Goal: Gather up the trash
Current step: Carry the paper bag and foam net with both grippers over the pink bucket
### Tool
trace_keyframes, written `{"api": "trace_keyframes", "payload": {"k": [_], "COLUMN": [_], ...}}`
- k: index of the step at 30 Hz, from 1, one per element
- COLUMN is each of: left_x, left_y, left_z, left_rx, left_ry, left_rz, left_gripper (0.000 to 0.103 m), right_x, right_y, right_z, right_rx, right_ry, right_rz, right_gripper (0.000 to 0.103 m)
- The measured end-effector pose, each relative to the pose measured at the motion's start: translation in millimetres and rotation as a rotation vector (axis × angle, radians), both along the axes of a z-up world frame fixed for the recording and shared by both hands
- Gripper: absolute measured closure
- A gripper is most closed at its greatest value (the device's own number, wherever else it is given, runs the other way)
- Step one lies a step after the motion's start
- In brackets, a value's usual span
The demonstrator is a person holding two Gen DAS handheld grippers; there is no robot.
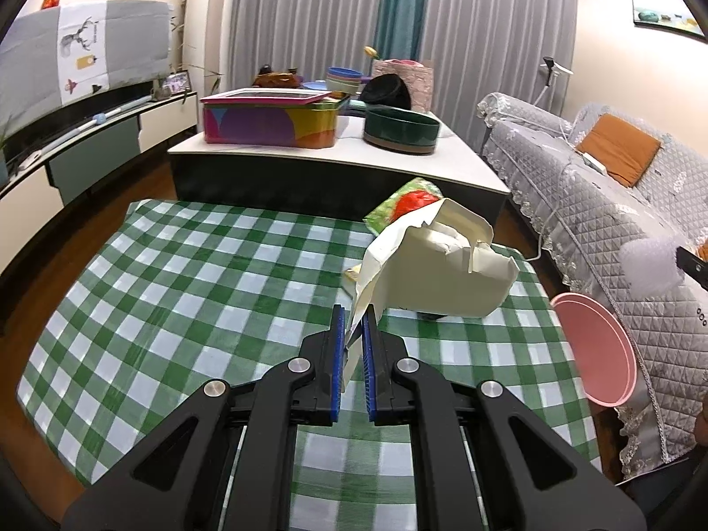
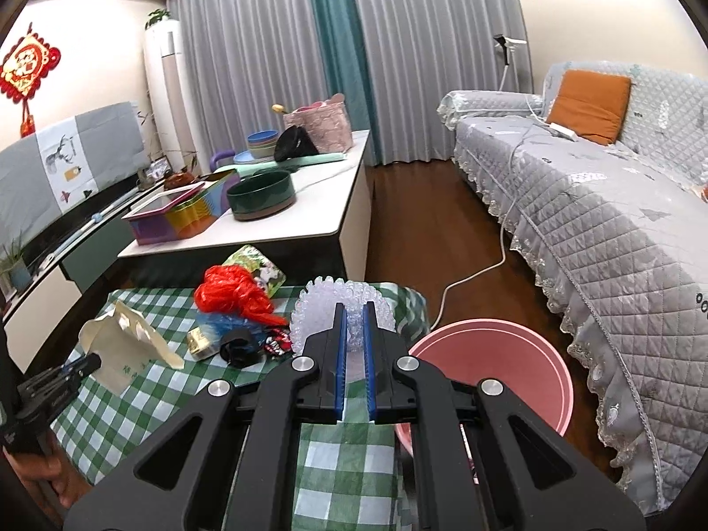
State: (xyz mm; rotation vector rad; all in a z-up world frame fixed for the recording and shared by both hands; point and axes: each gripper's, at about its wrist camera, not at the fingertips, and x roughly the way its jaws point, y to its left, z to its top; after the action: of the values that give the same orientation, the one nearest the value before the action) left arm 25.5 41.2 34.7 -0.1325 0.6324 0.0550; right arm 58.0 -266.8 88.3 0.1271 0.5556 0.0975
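Note:
My left gripper (image 1: 353, 316) is shut on a flap of a torn cream cardboard box (image 1: 438, 265) and holds it over the green checked tablecloth (image 1: 199, 274). The box also shows in the right wrist view (image 2: 124, 345), with the left gripper (image 2: 84, 365) at its edge. My right gripper (image 2: 354, 314) is shut on a piece of clear bubble wrap (image 2: 327, 305), held near the table's right edge, left of a pink basin (image 2: 500, 367). The bubble wrap (image 1: 648, 265) and basin (image 1: 593, 349) show at the right of the left wrist view.
Trash lies at the table's far side: a red plastic bag (image 2: 234, 294), a green packet (image 2: 254, 265), a blue wrapper (image 2: 217, 325), a black item (image 2: 239, 347). Behind stands a white coffee table (image 2: 309, 221) with tins and bowls. A grey sofa (image 2: 597, 221) is on the right.

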Motion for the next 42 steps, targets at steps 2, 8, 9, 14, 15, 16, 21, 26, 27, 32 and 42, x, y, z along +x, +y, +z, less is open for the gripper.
{"api": "trace_keyframes", "payload": {"k": [2,8,9,14,15,16,21,26,27,32,42], "left_x": [1.5,11.7,14.9,31.2,34.2,38.0,54.7,67.2,69.7,82.3,103.0], "left_y": [-9.3,-34.7,-39.5,-63.4,-68.7,-74.6,-106.7,-135.2,-141.4,-166.3,-210.3], "left_z": [2.0,8.3,9.3,12.3,12.8,13.3,14.4,13.8,13.9,12.0,4.9], "left_rx": [0.007,0.004,0.001,-0.006,-0.006,-0.007,-0.009,-0.014,-0.014,-0.016,-0.013], "left_ry": [0.001,0.005,0.008,0.022,0.024,0.027,0.034,0.041,0.042,0.052,0.066], "left_rz": [-0.019,-0.054,-0.059,-0.083,-0.089,-0.097,-0.147,-0.192,-0.201,-0.235,-0.305], "left_gripper": [0.095,0.095,0.095,0.095,0.095,0.095,0.095,0.095,0.095,0.095,0.095], "right_x": [2.0,10.2,11.6,19.2,20.4,22.4,29.7,33.1,33.6,35.9,39.2], "right_y": [-3.6,-20.9,-25.1,-46.0,-49.6,-54.0,-79.1,-93.3,-95.0,-106.3,-120.9], "right_z": [0.5,4.9,6.0,9.7,9.9,10.4,7.9,3.6,3.0,-1.8,-15.7], "right_rx": [0.003,0.018,0.020,0.030,0.030,0.033,0.081,0.101,0.102,0.104,0.085], "right_ry": [-0.001,-0.004,-0.006,-0.001,0.000,0.002,0.018,0.030,0.032,0.041,0.084], "right_rz": [-0.011,-0.065,-0.078,-0.127,-0.134,-0.144,-0.187,-0.220,-0.224,-0.243,-0.282], "right_gripper": [0.096,0.096,0.096,0.096,0.096,0.096,0.096,0.096,0.096,0.096,0.096]}}
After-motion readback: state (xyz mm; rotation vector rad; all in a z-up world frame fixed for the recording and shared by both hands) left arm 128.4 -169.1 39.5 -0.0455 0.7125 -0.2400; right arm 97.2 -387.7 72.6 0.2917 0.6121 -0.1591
